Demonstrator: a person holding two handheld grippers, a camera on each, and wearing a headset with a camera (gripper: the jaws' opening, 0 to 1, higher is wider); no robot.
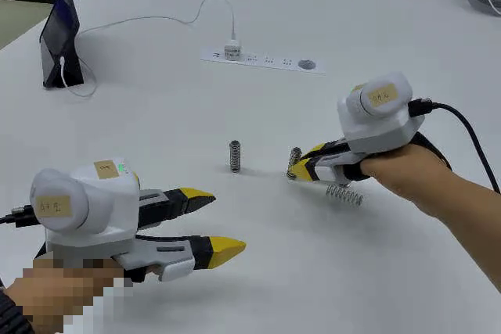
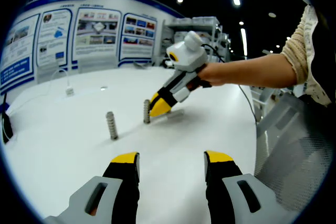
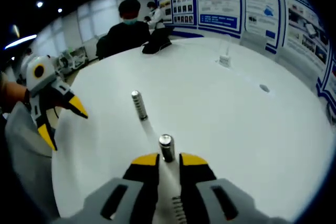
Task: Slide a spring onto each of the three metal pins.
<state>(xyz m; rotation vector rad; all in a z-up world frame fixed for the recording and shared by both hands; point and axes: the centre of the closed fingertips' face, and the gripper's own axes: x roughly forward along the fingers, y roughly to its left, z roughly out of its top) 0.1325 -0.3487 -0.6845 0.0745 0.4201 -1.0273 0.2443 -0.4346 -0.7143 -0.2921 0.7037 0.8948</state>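
White matte tabletop (image 1: 156, 123); blue-and-white wall posters (image 2: 94, 30) behind. Upright spring-sleeved metal pin (image 1: 235, 156) mid-table. Just right of it, second spring-sleeved pin (image 1: 294, 162) at right gripper (image 1: 300, 170) tips: narrow gap, cannot tell if gripping. Loose steel coil spring (image 1: 344, 195) lies flat farther right. Left gripper (image 1: 227, 222) spread, empty, nearer the person.

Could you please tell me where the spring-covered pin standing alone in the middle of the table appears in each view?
Head view: the spring-covered pin stands near the centre, left of the right claw.
Left gripper view: it is left of centre, at mid-height.
Right gripper view: it is left of centre, beyond the nearer pin.
Shared landmark: the second pin, at the right claw's tips.
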